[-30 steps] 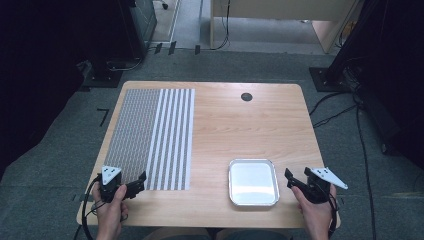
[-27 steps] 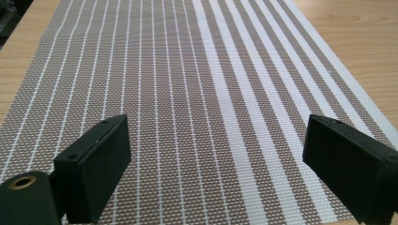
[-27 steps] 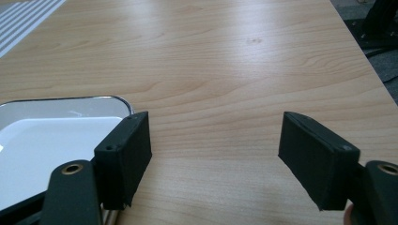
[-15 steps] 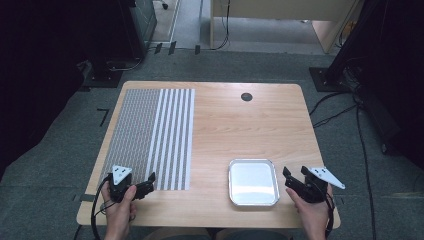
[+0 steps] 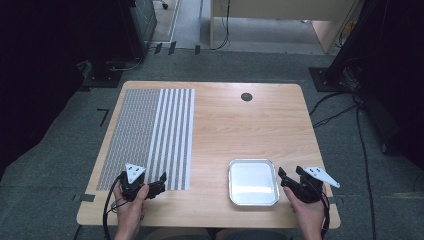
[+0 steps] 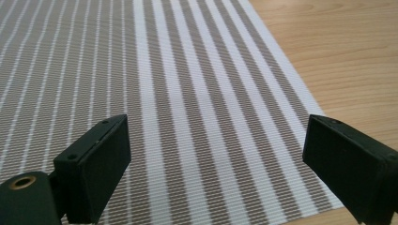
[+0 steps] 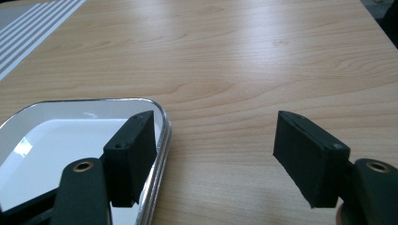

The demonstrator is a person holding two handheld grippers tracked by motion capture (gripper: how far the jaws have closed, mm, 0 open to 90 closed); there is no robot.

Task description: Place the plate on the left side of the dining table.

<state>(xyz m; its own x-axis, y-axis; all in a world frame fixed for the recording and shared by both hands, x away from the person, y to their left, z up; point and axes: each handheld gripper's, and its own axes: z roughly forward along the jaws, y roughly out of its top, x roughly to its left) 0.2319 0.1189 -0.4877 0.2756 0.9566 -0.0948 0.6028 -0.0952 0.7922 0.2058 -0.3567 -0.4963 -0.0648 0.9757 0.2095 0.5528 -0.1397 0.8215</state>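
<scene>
From above the near edge of the light wooden worktop (image 5: 235, 125), a person's two hands come in, each holding a black two-fingered gripper. The left gripper (image 5: 161, 181) hovers over the near right corner of the grey-and-white striped woven placemat (image 5: 150, 135), whose long axis runs away from the person toward the far edge. The right gripper (image 5: 281, 176) sits just beside the right rim of the shiny rectangular metal tray (image 5: 253, 182), pointing leftward at it. A small dark round grommet (image 5: 246, 96) lies well apart, near the far edge. The tray holds nothing.

Along the left gripper's own camera, the fingers (image 6: 96, 164) stand spread wide, nothing between them. The striped placemat (image 6: 178, 93) stretches ahead beneath them; its right edge runs diagonally toward the right finger, with bare wood beyond.

Along the right gripper's camera, the fingers (image 7: 133, 150) are likewise spread wide and empty. The tray (image 7: 159, 122) lies ahead and to the left; its rounded rim passes just under the left finger, while the right finger hangs over bare wood.

I'd judge the right hand clearly nearer the tray, and the left already upon the placemat's corner. To take the tray's edge, the right gripper would need to shift a little left so the rim falls between the fingers.
</scene>
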